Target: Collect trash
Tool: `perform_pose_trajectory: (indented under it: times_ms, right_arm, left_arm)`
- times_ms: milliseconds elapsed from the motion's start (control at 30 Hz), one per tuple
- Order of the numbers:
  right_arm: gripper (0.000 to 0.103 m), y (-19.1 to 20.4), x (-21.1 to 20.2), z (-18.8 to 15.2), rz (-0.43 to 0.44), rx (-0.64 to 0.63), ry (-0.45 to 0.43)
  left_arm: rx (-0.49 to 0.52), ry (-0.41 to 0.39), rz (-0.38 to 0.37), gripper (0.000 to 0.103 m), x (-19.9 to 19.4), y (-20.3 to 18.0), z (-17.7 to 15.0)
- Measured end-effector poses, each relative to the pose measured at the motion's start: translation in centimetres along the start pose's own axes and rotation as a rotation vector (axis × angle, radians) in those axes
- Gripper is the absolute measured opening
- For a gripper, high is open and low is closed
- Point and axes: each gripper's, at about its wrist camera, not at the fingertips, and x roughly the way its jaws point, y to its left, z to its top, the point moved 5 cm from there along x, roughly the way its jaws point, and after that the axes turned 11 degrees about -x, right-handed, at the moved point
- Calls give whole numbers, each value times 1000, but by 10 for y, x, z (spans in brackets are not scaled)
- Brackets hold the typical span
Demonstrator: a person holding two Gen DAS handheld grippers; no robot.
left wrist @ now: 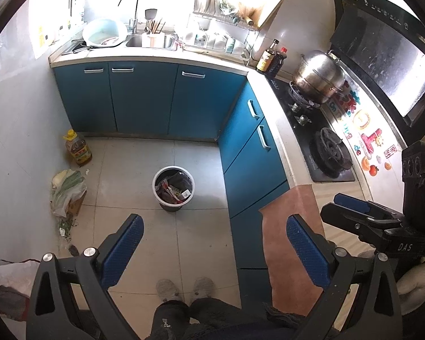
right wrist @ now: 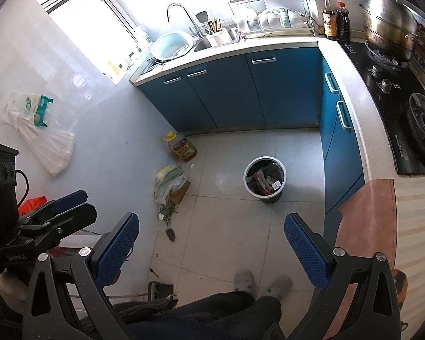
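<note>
From your left wrist camera, your left gripper (left wrist: 214,248) hangs over the tiled floor with its blue-padded fingers spread wide and nothing between them. The trash bin (left wrist: 173,187) stands on the floor beyond the fingertips, apart from the blue cabinets (left wrist: 252,153); wrappers fill it, though you cannot make out what they are. Left of the bin, a bag of greens (left wrist: 66,191) slumps against the wall, with leaf scraps (left wrist: 66,225) nearer you. The sink area behind the bin is washed out by glare.

From your right wrist camera, your right gripper (right wrist: 212,245) is likewise spread wide and empty. The bin (right wrist: 265,180) sits beyond its right finger. Left of the bin lie the bag of greens (right wrist: 170,182), leaf scraps (right wrist: 167,212) and a dark lump (right wrist: 170,233) too small to identify. Your slippers (right wrist: 262,282) are partly hidden by your legs.
</note>
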Motion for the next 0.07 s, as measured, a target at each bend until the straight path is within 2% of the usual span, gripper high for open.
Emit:
perform_pose_trajectory:
  times_ms: [67]
  right_arm:
    - [103, 1, 1, 0, -2, -1, 1]
  left_arm:
    - [-1, 2, -6, 103, 0, 2, 0]
